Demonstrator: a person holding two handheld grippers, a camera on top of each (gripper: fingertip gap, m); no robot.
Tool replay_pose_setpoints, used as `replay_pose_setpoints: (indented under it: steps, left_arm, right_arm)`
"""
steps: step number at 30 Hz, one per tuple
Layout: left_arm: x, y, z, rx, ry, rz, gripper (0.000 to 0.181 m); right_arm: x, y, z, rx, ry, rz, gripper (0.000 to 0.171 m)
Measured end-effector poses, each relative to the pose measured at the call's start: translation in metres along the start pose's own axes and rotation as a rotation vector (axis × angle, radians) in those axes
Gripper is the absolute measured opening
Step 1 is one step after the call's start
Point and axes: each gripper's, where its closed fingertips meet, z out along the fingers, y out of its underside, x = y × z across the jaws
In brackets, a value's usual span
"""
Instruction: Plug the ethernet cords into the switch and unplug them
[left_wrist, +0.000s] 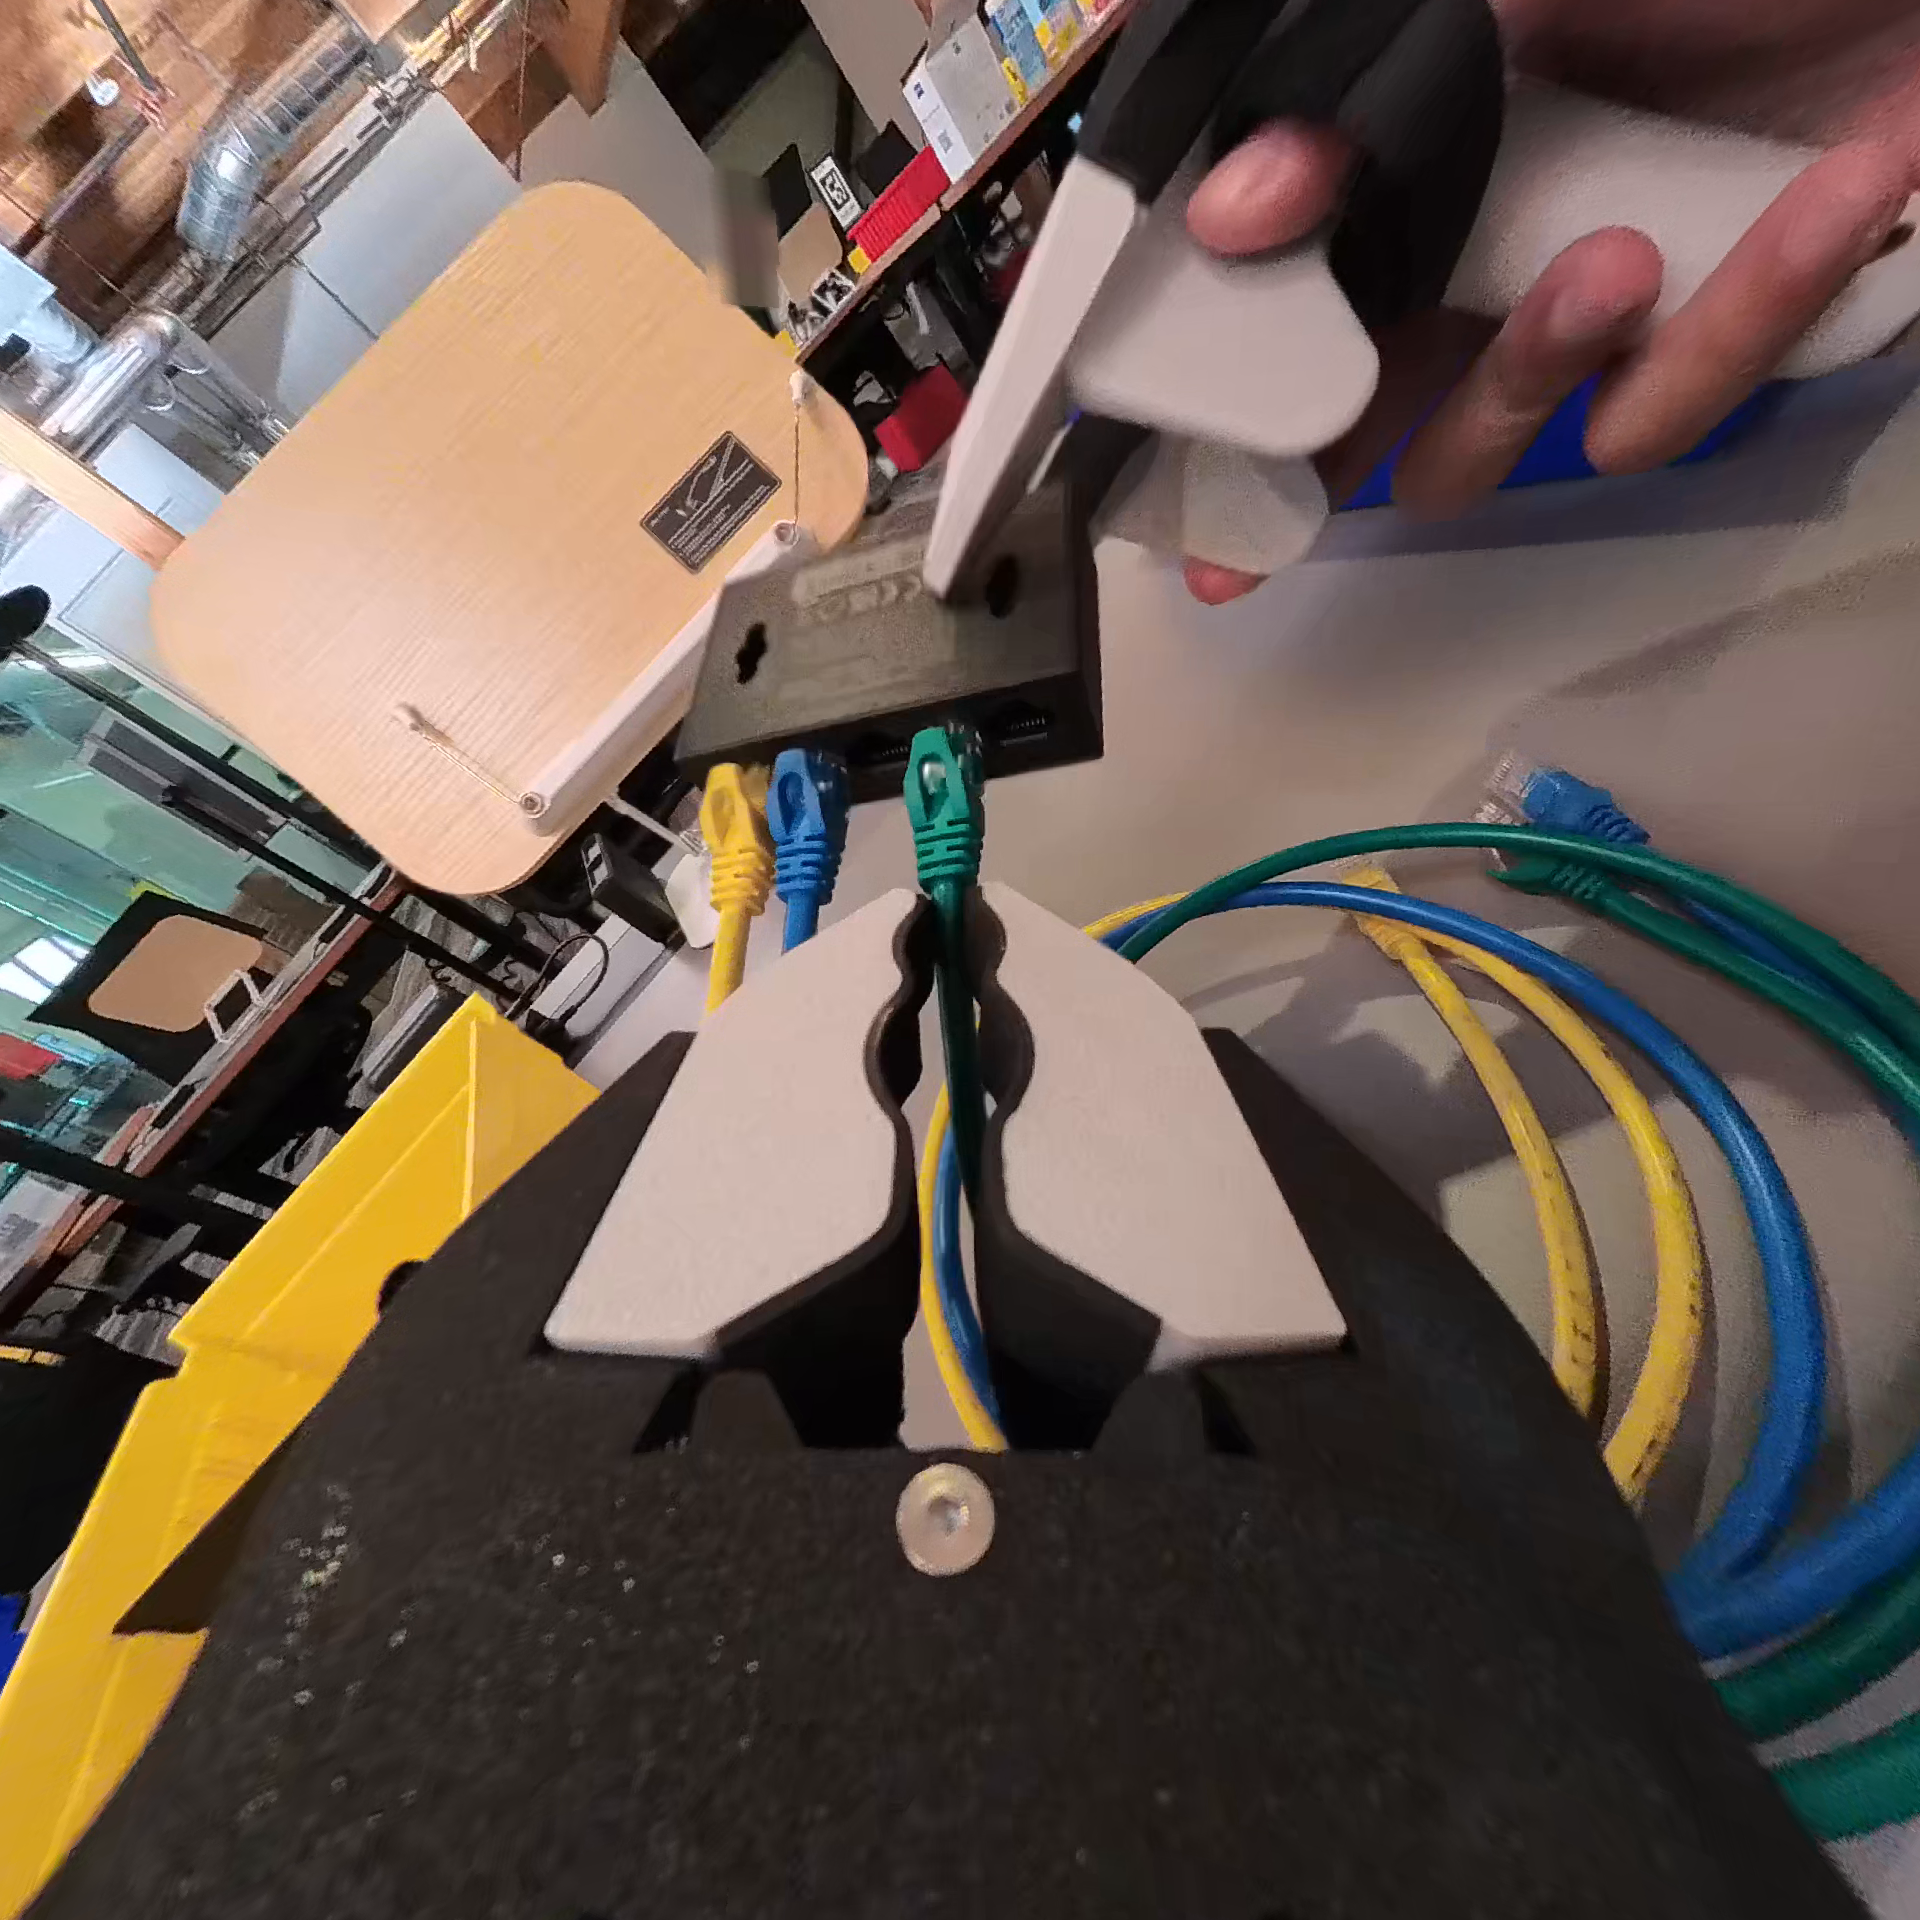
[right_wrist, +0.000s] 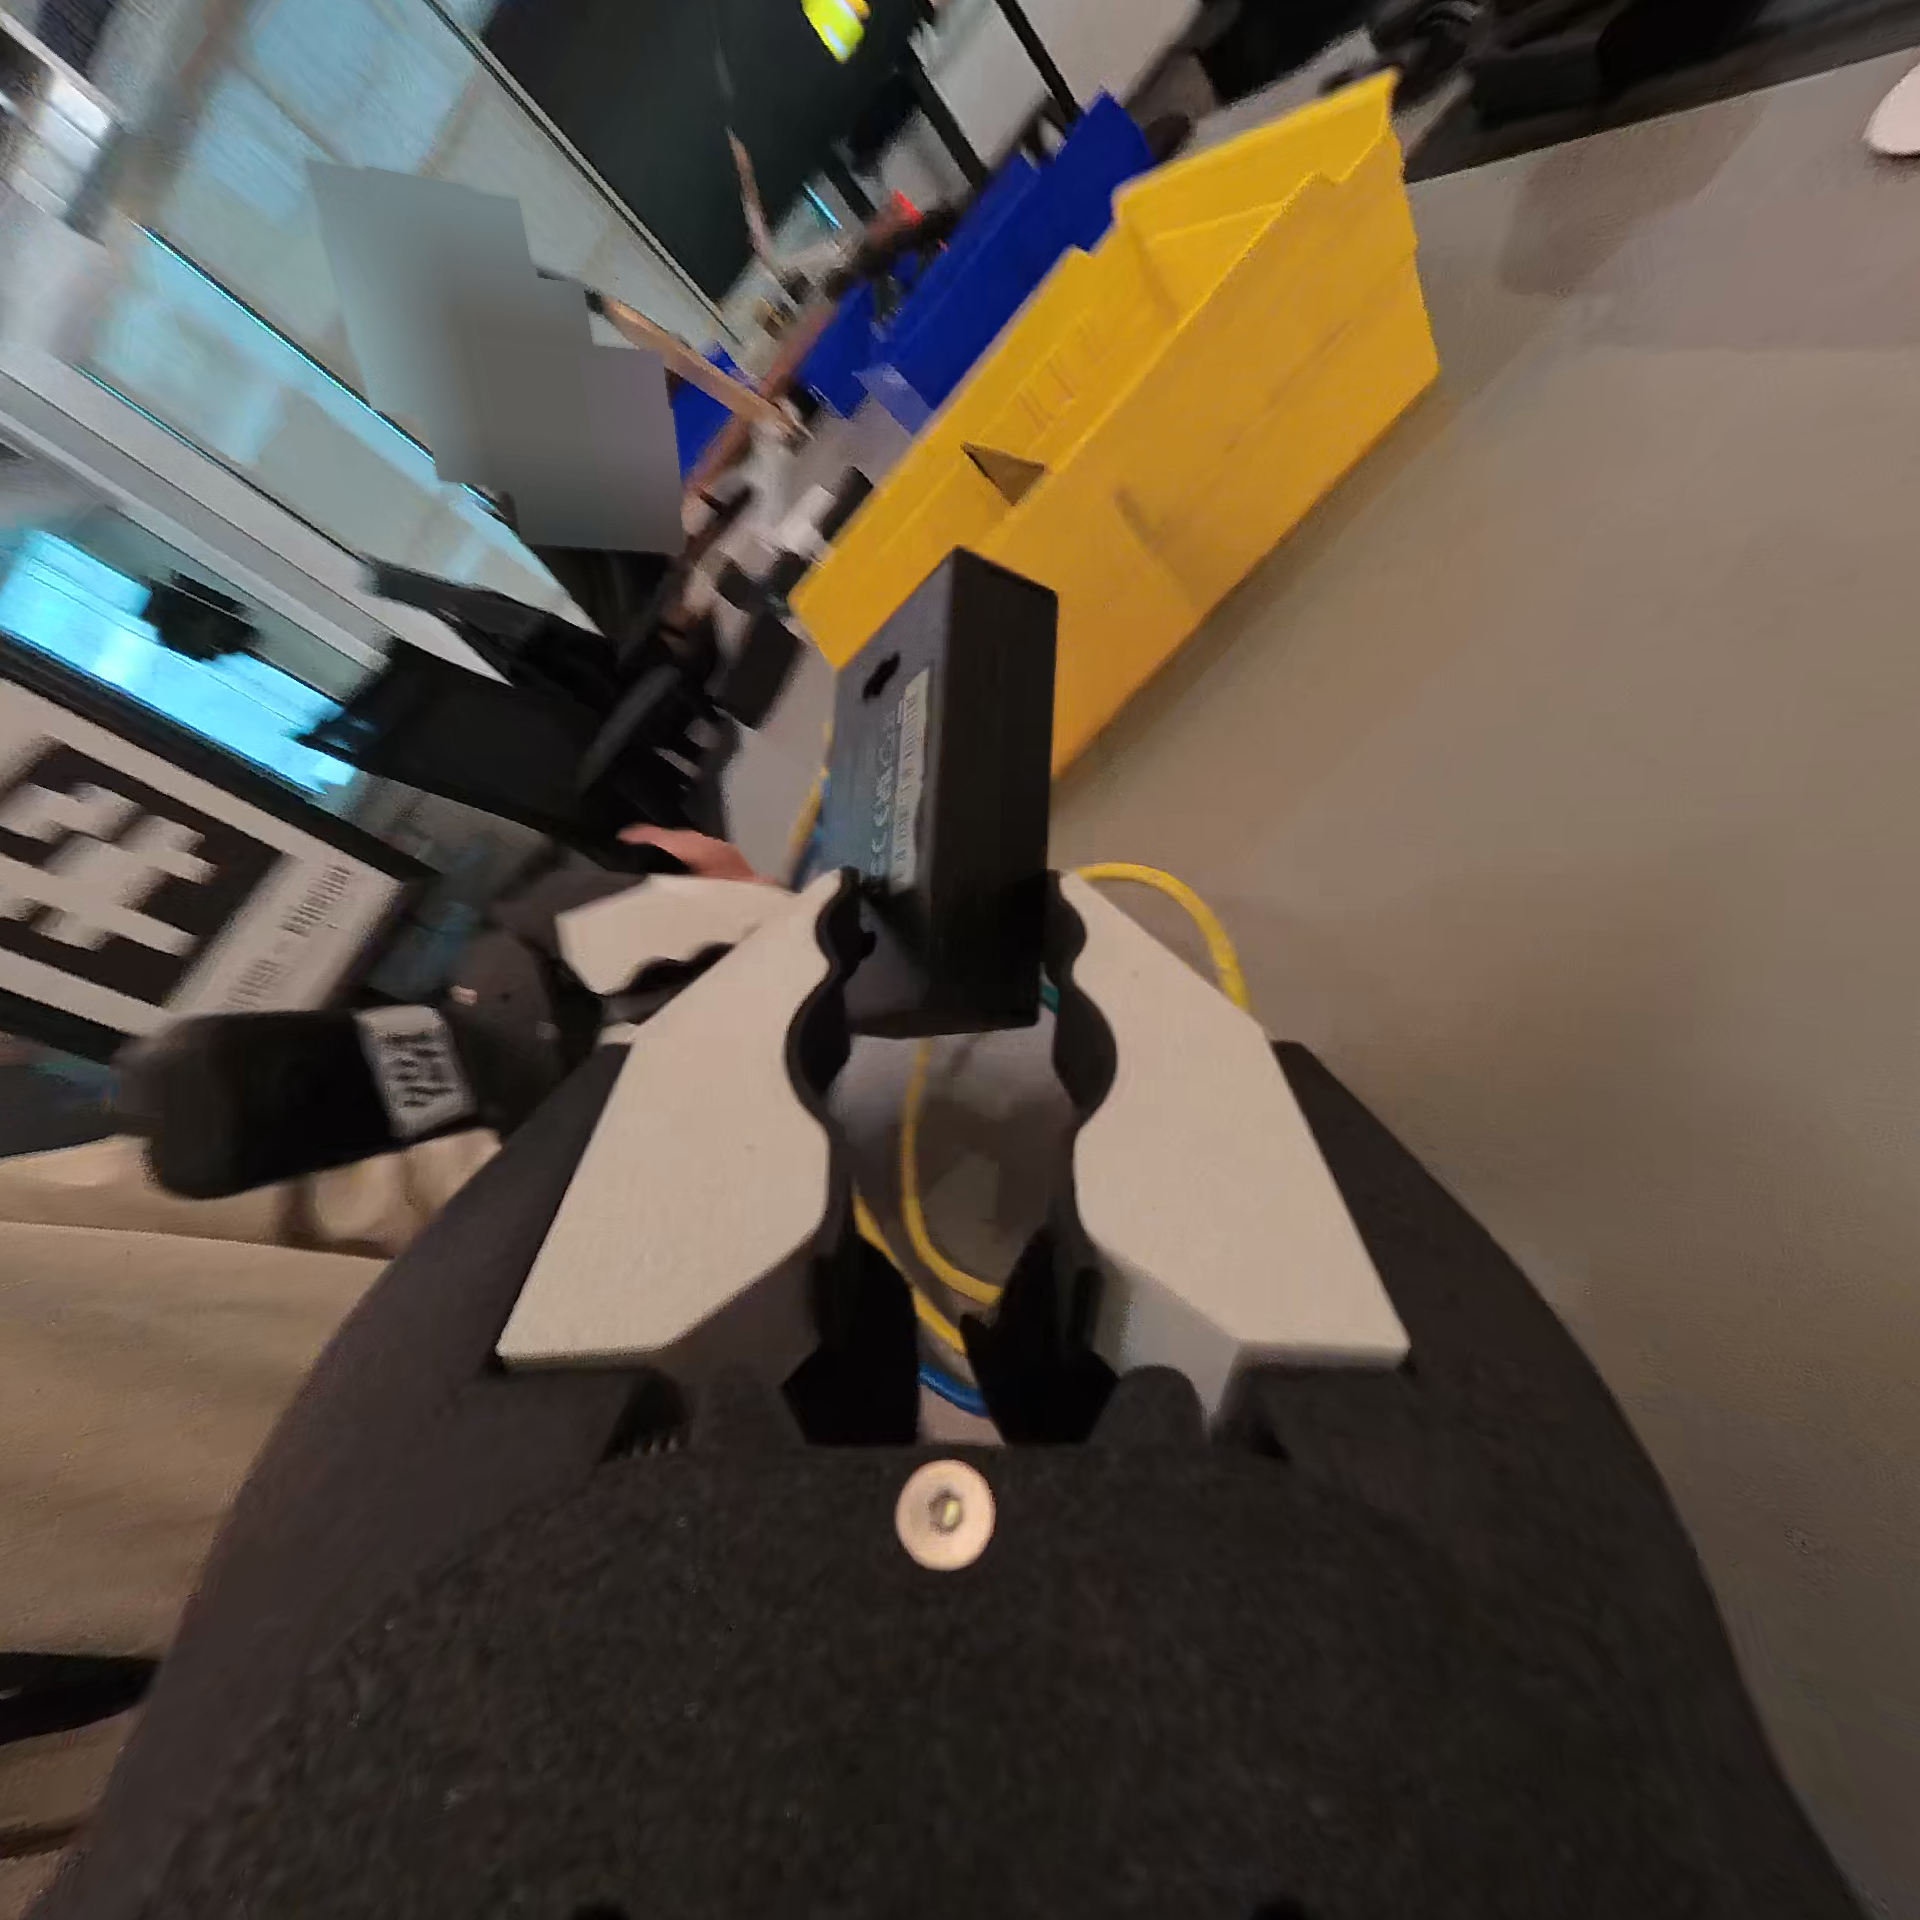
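The black switch (left_wrist: 894, 665) is held off the grey table, its port side toward my left gripper. A yellow cord plug (left_wrist: 736, 831), a blue cord plug (left_wrist: 805, 821) and a green cord plug (left_wrist: 943, 805) sit in its ports. My left gripper (left_wrist: 951, 914) is shut on the green cord (left_wrist: 956, 997) just behind its plug. My right gripper (right_wrist: 951, 914) is shut on the end of the switch (right_wrist: 940, 790); it also shows in the left wrist view (left_wrist: 997, 499), held by a hand (left_wrist: 1558, 312). Loose cord loops (left_wrist: 1662, 1143) lie on the table to the right.
A yellow bin (left_wrist: 312, 1299) stands at the left, also in the right wrist view (right_wrist: 1195, 468) with blue bins (right_wrist: 966, 291) behind it. A wooden chair seat (left_wrist: 468, 520) is beyond the switch. Free blue and green plug ends (left_wrist: 1558, 821) lie on the table (left_wrist: 1455, 675). The gap from one gripper's tips to the other's is roughly 7 centimetres.
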Motion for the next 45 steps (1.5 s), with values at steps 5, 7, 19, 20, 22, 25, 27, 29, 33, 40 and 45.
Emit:
replay_pose_setpoints:
  steps: [5,7,19,20,22,25,27,29,33,40,45]
  left_arm:
    - [-0.001,-0.005,-0.002,0.034,-0.006,0.015,0.005]
    - [0.005,-0.005,0.000,0.024,0.001,0.038,0.005]
    - [0.004,0.004,0.002,-0.006,0.039,-0.093,0.004]
    - [0.002,0.005,0.002,-0.006,0.038,-0.132,0.004]
    - [-0.003,0.003,0.000,0.010,0.023,-0.151,0.004]
    - [-0.017,-0.001,-0.005,0.045,-0.011,-0.117,0.003]
    - [-0.020,0.001,-0.004,0.039,-0.001,-0.031,0.004]
    - [-0.019,0.003,-0.004,0.037,0.017,-0.009,0.004]
    - [-0.013,0.000,-0.011,0.057,0.069,0.100,0.005]
    - [-0.001,-0.001,-0.017,0.063,0.088,0.217,0.005]
    - [0.005,0.002,-0.021,0.040,0.107,0.235,0.004]
  right_arm:
    - [-0.012,-0.001,-0.002,0.028,-0.206,0.134,0.030]
    - [-0.009,0.010,0.008,-0.008,-0.184,0.124,0.035]
    - [-0.022,0.014,0.014,-0.013,-0.197,0.049,0.029]
    - [-0.023,0.014,0.016,-0.009,-0.193,0.035,0.028]
    - [-0.027,0.016,0.018,-0.012,-0.197,0.029,0.028]
    - [-0.037,0.027,0.022,-0.052,-0.262,0.061,0.028]
    - [-0.035,0.023,0.025,-0.016,-0.274,0.086,0.027]
    - [-0.034,0.023,0.027,-0.030,-0.269,0.068,0.028]
    - [-0.038,0.029,0.021,-0.074,-0.282,0.048,0.027]
    - [-0.039,0.032,0.010,-0.167,-0.239,-0.023,0.028]
    - [-0.039,0.044,0.011,-0.233,-0.262,0.007,0.027]
